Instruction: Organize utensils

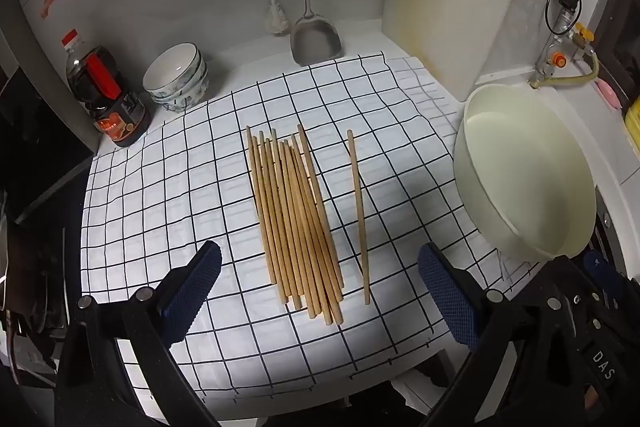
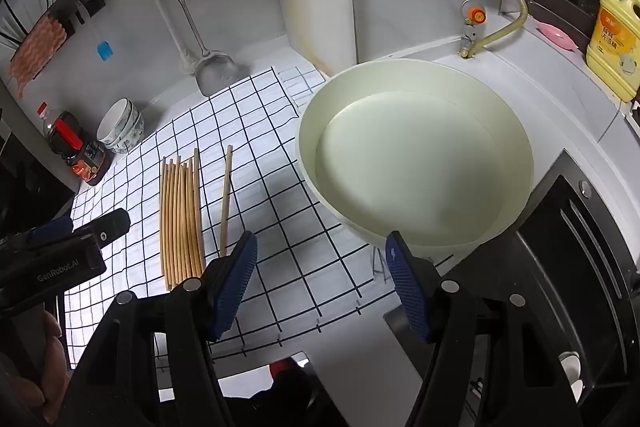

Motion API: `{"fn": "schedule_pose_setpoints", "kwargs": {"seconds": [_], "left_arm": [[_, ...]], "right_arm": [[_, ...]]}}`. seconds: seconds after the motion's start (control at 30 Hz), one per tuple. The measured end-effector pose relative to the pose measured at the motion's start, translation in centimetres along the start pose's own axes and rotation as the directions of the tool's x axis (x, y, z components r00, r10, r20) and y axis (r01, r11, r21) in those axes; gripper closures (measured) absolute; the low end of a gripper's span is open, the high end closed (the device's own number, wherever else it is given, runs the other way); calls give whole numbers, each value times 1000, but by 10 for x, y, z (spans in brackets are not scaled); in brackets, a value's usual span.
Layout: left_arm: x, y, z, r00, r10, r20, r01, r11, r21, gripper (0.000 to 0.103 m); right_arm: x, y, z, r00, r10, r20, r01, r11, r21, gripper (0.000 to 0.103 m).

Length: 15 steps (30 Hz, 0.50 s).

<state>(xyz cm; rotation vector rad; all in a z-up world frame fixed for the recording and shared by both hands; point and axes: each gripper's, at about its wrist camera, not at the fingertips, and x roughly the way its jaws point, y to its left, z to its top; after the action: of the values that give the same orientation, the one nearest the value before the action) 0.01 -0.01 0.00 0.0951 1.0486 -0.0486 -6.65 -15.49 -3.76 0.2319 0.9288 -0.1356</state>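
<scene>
The yellow bottle [image 2: 614, 43] label is too small to read, and the black appliance [image 2: 568, 267] runs past the frame's edge.

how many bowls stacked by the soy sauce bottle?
2 visible: stacked bowls, nested one inside the other, on the counter beside the dark bottle, off the checked cloth's far corner. A third underneath could be hidden.

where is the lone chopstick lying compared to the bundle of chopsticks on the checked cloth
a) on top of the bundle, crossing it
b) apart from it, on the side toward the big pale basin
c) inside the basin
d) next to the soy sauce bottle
b: the lone chopstick lies on the checked cloth with a gap between it and the bundle, on the side nearer the basin.
</scene>
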Motion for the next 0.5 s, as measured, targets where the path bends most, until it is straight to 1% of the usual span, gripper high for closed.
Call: {"fn": "schedule_pose_setpoints", "kwargs": {"seconds": [0.23,0.3,0.5], "left_arm": [[-4,-4,-2,1000,5,15,-5,1000,-6,6],[1,2,0,1000,-7,-2,7,1000,-6,6],[2,3,-1,1000,-8,-3,8,1000,-6,6]], "right_arm": [[0,1,1,1000,-3,1,3,1000,-1,39],[0,1,1,1000,1,-1,-1,1000,1,39],[0,1,1,1000,0,-1,0,1000,0,39]]}}
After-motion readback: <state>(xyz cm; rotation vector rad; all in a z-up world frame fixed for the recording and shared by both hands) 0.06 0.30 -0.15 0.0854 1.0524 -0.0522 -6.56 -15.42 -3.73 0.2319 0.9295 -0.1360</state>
